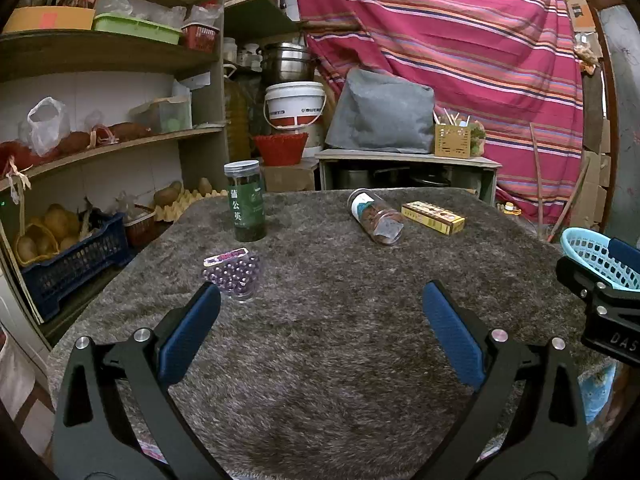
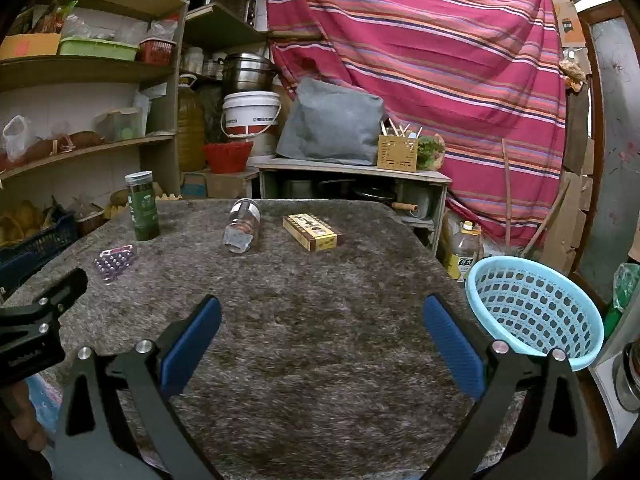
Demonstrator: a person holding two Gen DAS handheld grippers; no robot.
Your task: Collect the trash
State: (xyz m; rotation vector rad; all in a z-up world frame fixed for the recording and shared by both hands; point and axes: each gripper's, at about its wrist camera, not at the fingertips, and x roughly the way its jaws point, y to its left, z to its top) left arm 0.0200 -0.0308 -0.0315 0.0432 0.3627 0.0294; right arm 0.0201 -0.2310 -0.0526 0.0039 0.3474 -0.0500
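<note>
Both your claws hang wide open and empty over the grey shaggy worktop [image 1: 340, 320].

Your left claw [image 1: 320, 300] has its blue pads spread far apart with nothing between them; just beyond its left pad lies a clear pack of purple beads [image 1: 234, 274]. Your right claw [image 2: 322, 312] is spread just as wide and grips nothing. Farther back on the worktop a green-labelled jar [image 1: 245, 202] stands upright at the left, a clear jar [image 1: 376, 216] lies on its side near the middle, and a yellow box [image 1: 433, 218] lies flat just to the right of that jar, apart from it. The light blue perforated basket [image 2: 536, 304] sits at the worktop's right edge, close beside your right claw's right pad, and looks empty.
</note>
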